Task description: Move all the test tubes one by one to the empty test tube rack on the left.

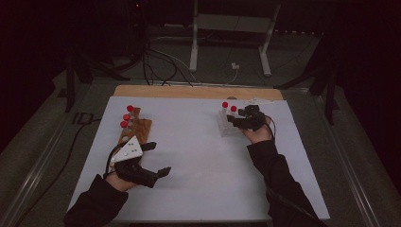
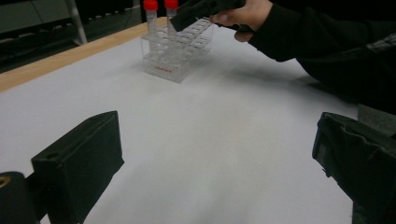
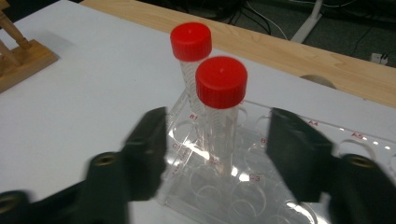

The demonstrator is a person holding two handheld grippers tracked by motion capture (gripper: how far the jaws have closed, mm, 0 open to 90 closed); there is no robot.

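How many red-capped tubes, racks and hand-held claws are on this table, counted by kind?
Red-capped tubes in the clear rack: 2
Red-capped tubes in the wooden rack: 3
Racks: 2
Claws: 2, left claw and right claw
Total: 9

Two clear plastic tubes with bright red screw caps (image 3: 221,81) stand in a transparent plastic rack (image 3: 261,196) whose holes carry small red letter-and-number labels. The flat sheet covering the table (image 1: 198,151) is pale, near white, with a light tan wooden edge (image 1: 198,91) along its far side. A brown wooden stand (image 1: 139,127) holds three more red-capped tubes (image 1: 126,117). Both grippers are black; the left gripper (image 1: 158,158) carries a light grey plate, seemingly dotted. The sleeves (image 1: 279,175) are black.
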